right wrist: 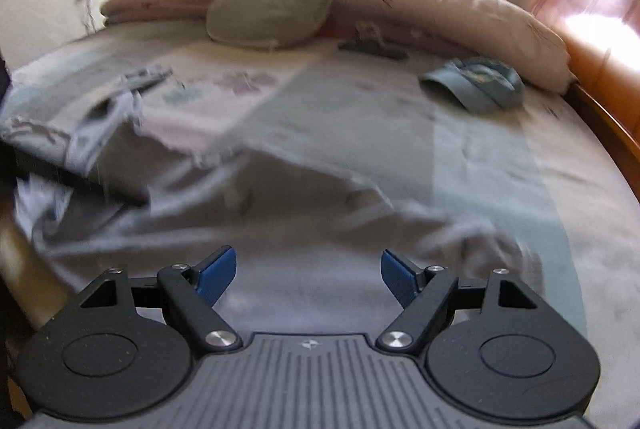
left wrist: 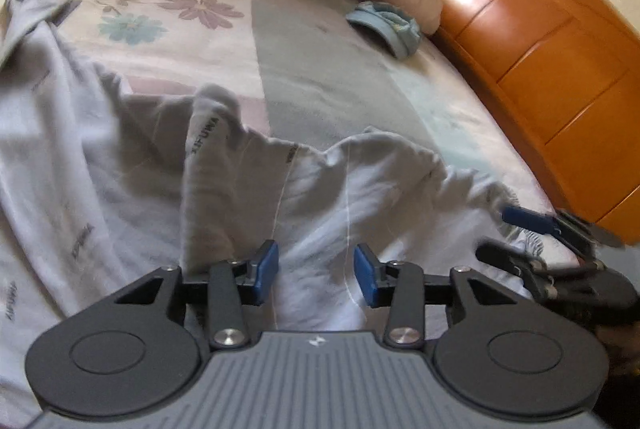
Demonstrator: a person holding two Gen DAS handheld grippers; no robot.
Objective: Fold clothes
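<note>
Pale grey garment (left wrist: 120, 157) with dark printed lettering spread crumpled across the near half of the bed (left wrist: 328, 81), far from folded: ragged far edge bunched into two peaks, one long part running away to the far left, another trailing to the right. Left gripper (left wrist: 316, 275) poised low over the cloth's middle, blue pads parted to a moderate gap, nothing pinched between them, only fabric lying beneath. Right gripper (right wrist: 308, 275) spread wide and likewise empty, seen in the left view low at the right with one pad (left wrist: 524, 219) just beside the garment's right-hand edge. Long axis of the garment lying roughly left to right across both tools, so probably each end falling to the hand on its own side: right gripper nearer the bunched right end (right wrist: 480, 241), left gripper nearer the raised fold (left wrist: 212, 133) just ahead of it. Likely next: a fresh pinch on an edge, then a flattening pull. Blue cap (left wrist: 386, 27), grey cushion (right wrist: 272, 9) and pink quilt (right wrist: 460, 13) well apart at the far side, clear of the work. Right view blurred, details there uncertain.
</note>
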